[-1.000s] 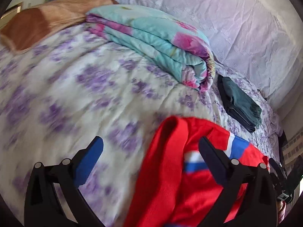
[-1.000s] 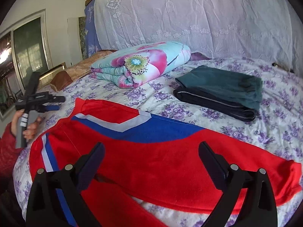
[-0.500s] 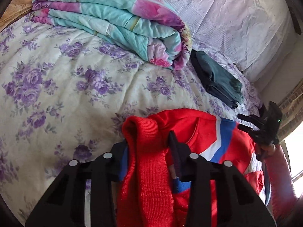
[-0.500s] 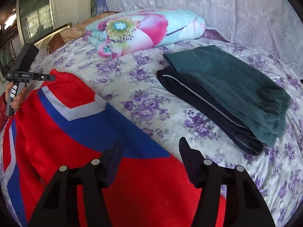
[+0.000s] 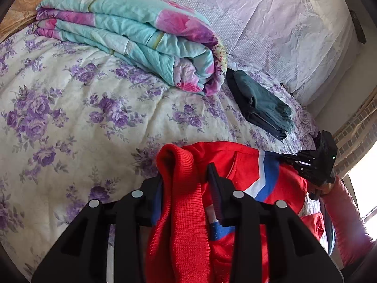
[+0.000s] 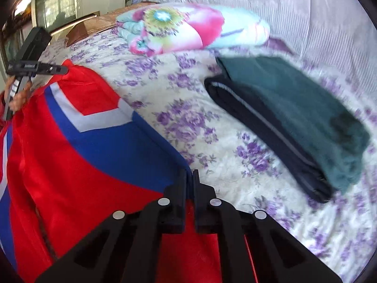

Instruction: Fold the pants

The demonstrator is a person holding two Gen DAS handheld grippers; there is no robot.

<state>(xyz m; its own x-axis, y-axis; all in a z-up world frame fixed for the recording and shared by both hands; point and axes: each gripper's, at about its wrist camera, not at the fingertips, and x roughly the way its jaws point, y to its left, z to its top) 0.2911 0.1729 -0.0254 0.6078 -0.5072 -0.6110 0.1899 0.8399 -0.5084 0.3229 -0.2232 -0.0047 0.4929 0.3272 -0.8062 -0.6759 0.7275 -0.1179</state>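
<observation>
The red pants [image 6: 70, 188], with blue and white bands, lie spread along the near edge of the bed [image 5: 70, 122]. The left gripper [image 5: 186, 188] is clenched on a bunched ribbed hem of them at one end; only the left wrist view shows that fold standing up between its pads. The right gripper [image 6: 189, 181] has just closed its jaws, pinching the pants' far edge where blue cloth meets the floral bedspread, seen clearly only in the right wrist view. Beyond lies bare bedspread, then folded dark green clothes [image 6: 294, 122] and a folded floral quilt [image 5: 132, 35] towards the bed's far side, against the lace-covered wall.
</observation>
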